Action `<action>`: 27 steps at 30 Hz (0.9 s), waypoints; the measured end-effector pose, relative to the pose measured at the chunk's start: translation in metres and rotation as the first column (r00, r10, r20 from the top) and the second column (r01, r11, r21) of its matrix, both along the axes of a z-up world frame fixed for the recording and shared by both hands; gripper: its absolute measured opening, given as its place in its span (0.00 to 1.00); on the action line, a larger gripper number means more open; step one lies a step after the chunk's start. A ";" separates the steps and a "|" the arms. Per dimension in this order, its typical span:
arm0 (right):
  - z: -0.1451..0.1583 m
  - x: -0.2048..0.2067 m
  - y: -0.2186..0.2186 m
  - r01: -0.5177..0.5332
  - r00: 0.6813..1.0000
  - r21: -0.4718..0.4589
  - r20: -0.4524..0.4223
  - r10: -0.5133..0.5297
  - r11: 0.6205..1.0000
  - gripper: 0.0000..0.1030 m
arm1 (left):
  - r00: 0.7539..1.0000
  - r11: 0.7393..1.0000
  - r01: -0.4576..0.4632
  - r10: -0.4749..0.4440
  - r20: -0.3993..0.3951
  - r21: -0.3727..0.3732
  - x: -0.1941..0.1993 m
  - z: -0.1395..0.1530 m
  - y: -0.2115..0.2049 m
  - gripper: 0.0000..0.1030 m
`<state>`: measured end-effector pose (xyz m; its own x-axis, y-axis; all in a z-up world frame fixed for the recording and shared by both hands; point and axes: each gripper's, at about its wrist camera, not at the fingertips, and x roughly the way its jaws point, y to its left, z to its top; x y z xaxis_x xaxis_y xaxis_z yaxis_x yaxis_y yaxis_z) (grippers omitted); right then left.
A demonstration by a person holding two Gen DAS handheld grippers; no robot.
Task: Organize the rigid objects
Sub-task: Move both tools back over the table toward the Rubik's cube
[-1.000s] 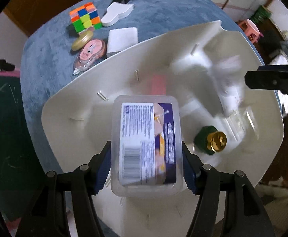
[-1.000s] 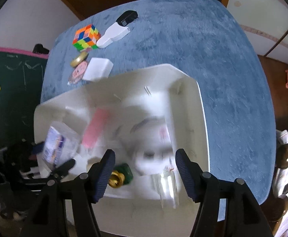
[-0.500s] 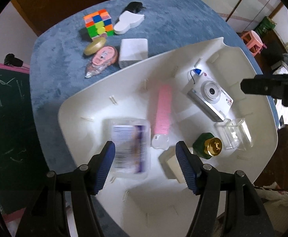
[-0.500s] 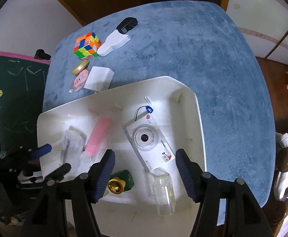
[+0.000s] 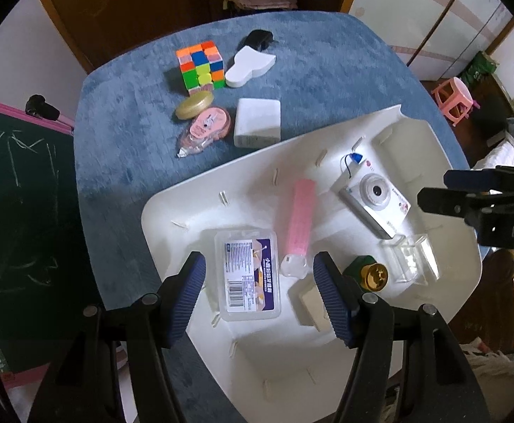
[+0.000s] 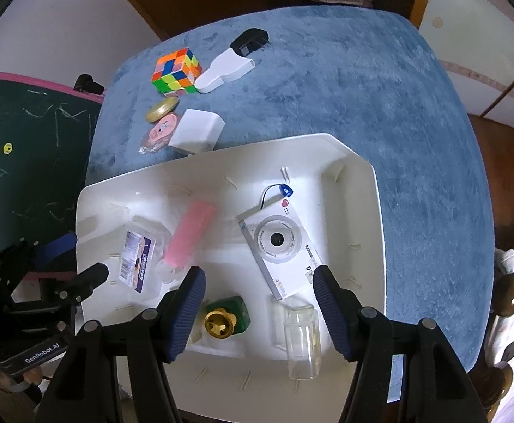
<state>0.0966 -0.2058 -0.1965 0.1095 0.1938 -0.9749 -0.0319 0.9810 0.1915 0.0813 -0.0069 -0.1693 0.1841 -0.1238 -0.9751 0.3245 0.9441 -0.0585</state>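
Note:
The white tray (image 5: 327,359) lies on the blue table. In it are a clear plastic box with a blue label (image 5: 248,275), a pink tube (image 5: 301,222), a white camera (image 5: 373,201), a green bottle with a gold cap (image 5: 368,275), a clear acrylic case (image 5: 410,257) and a beige block (image 5: 311,305). My left gripper (image 5: 260,292) hangs open above the labelled box, its pads apart from it. My right gripper (image 6: 257,310) stands open over the green bottle (image 6: 227,319) and the camera (image 6: 278,246), holding nothing.
Left of the tray on the table lie a colour cube (image 5: 200,67), a white flat piece (image 5: 249,65), a black plug (image 5: 258,40), a gold tin (image 5: 194,104), a pink tape dispenser (image 5: 205,128) and a white block (image 5: 257,121). The table's right half (image 6: 398,123) is bare carpet.
The labelled box was up between the left pads; now it lies in the tray and the left gripper has lifted away. The camera, blurred a second ago, lies still.

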 end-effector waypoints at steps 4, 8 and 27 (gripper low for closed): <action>0.003 0.000 0.002 -0.008 1.000 0.005 0.005 0.008 1.000 0.63 | 1.000 1.000 -0.008 0.008 0.013 -0.004 0.005 0.007 0.000 0.65; 0.003 0.002 0.002 -0.012 1.000 0.009 0.003 0.012 1.000 0.63 | 0.999 1.000 -0.022 0.023 0.025 -0.012 0.014 0.016 0.000 0.65; 0.057 0.097 -0.009 0.061 0.995 0.032 0.080 -0.063 0.998 0.63 | 0.983 0.996 -0.087 0.092 0.157 -0.036 0.128 0.065 -0.011 0.65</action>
